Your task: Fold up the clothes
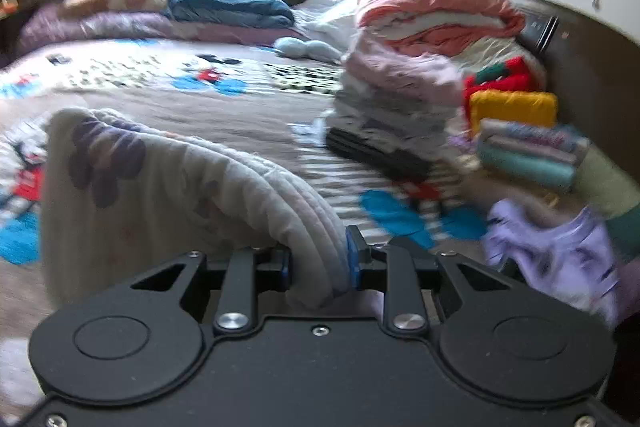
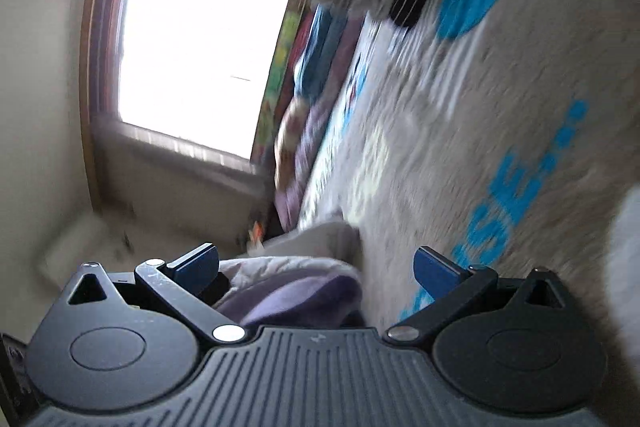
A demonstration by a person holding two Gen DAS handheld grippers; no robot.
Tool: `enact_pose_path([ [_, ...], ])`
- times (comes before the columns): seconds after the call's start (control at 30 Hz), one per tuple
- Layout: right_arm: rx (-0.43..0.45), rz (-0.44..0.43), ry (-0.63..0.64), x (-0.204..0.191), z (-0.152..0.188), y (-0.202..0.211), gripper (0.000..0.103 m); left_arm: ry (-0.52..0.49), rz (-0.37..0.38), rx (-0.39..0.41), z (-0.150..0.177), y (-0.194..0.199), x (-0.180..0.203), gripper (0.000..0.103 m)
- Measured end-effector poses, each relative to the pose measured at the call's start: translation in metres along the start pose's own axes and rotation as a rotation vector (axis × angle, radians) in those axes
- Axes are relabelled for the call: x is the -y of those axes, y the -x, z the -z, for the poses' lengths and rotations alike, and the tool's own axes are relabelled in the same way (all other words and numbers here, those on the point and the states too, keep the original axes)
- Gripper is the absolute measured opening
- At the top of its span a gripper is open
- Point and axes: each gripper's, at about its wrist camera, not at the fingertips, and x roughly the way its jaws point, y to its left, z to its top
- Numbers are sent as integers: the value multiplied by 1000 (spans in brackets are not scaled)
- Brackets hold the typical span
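Left tool [image 1: 320, 265] pinches cream garment's [image 1: 168, 179] folded edge; right tool [image 2: 316, 263] spread.

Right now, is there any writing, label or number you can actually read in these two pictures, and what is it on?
"SE": big blue letters on the bedspread, in the right wrist view; the other letters are smeared by blur, followed by blue dots.
Black marks on the bedspread in the left wrist view: too blurred to read.
Nothing else carries readable text, including the folded garment and the clothes stack.
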Motion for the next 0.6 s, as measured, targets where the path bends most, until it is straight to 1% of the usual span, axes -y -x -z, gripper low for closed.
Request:
enact_pose_path([
  [0.1, 89, 2, -22, 7, -10, 16, 103, 47, 46, -25, -7, -19, 13, 23],
  [0.2, 156, 14, -30, 14, -18, 28, 103, 47, 64, -72, -9, -42, 22, 24],
  [0.27, 171, 26, -30, 15, -21, 30, 103, 40, 78, -107, -8, -51, 26, 31],
  [0.3, 179, 32, -30, 16, -22, 32, 103, 36, 89, -126, -7, -54, 27, 37],
  [0.33, 186, 38, -30, 17, -24, 33, 103, 33, 100, -144, -6, -56, 28, 40],
  [0.4, 199, 52, -29, 18, -27, 36, 103, 37, 129, -133, -2, -43, 23, 48],
  [0.47, 210, 67, -12, 16, -30, 38, 103, 39, 149, -120, 0, -29, 17, 50],
  [0.5, 216, 74, 6, 13, -33, 40, 103, 39, 154, -104, -1, -18, 11, 55],
  [0.53, 220, 80, 27, 10, -36, 42, 103, 39, 158, -89, -1, -7, 6, 64],
  [0.6, 228, 92, 71, 4, -39, 47, 103, 70, 154, -51, -6, 14, -10, 72],
])
